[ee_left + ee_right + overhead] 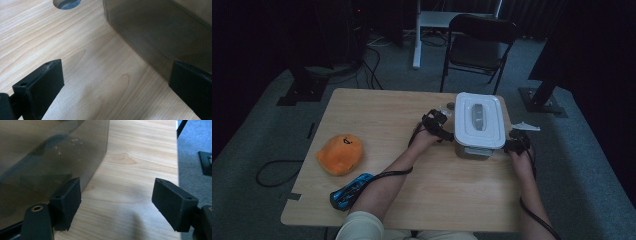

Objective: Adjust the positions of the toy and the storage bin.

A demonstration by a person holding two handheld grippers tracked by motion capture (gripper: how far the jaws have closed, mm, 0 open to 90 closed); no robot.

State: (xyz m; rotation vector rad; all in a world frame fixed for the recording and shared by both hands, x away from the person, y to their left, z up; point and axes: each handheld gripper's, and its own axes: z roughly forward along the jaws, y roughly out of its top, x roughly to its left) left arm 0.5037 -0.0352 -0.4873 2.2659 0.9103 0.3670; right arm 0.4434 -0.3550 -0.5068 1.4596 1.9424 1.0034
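- No text, label, brand, number or sign can be read in any of the three views.
- Orange plush toy, lower left of the high view: a small dark mark on its top, possibly a printed face rather than lettering; too small and dim to tell.

Dim lab: carpeted floor, rig stands, folding chair.

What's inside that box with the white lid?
Can't tell. The white lid covers the top of the box, and its smoky grey walls look dark in both gripper views, so nothing inside shows clearly. On top there's just the lid with its handle.
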